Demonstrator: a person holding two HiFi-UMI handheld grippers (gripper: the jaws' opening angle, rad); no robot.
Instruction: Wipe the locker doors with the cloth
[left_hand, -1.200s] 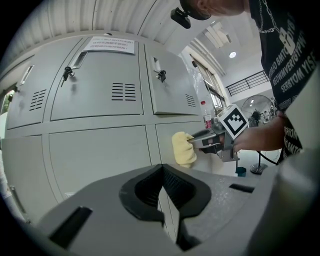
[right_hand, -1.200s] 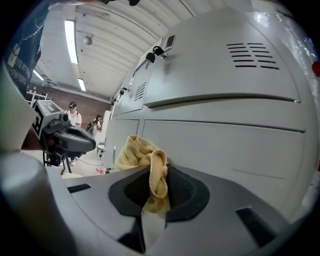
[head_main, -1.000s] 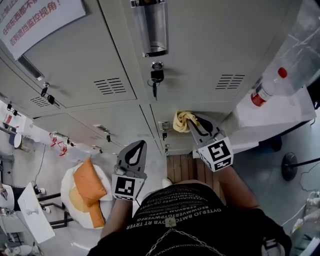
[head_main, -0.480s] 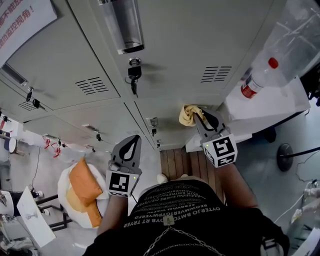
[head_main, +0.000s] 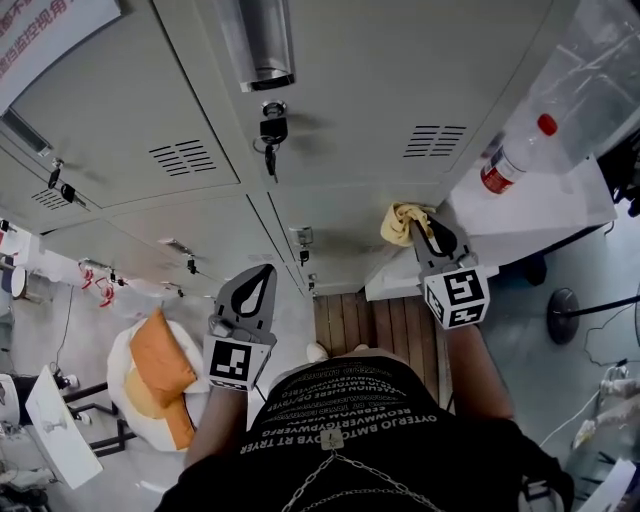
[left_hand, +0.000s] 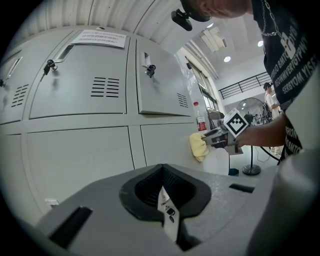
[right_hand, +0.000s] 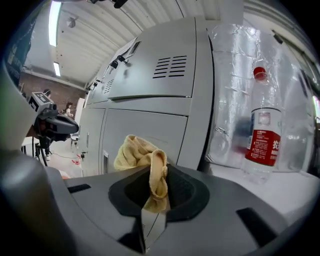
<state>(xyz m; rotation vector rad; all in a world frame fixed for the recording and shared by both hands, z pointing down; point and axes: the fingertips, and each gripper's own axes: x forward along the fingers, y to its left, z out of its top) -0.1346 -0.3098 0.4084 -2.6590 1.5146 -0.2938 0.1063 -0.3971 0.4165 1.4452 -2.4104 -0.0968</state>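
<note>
Jaws, head view: the right gripper (head_main: 418, 226) pinches the yellow cloth (head_main: 400, 219) against the lower locker door (head_main: 335, 228). The left gripper (head_main: 266, 272) hangs low, its jaws pressed together on nothing. Change over the last second: the cloth has slid rightward across that door and now sits near its right edge, just beside the white shelf (head_main: 545, 215) carrying the bottle (head_main: 508, 168). Judgement: this stroke is nearly spent, so the next pass calls for a reversal or another door. Left gripper view: the jaws meet in a closed seam, empty. Only this view shows the cloth (left_hand: 198, 146) side-on, apparently touching the door face. Right gripper view: a fold of cloth (right_hand: 150, 175) is clamped between the jaws, the rest bunched ahead. That grip detail shows nowhere else.
</note>
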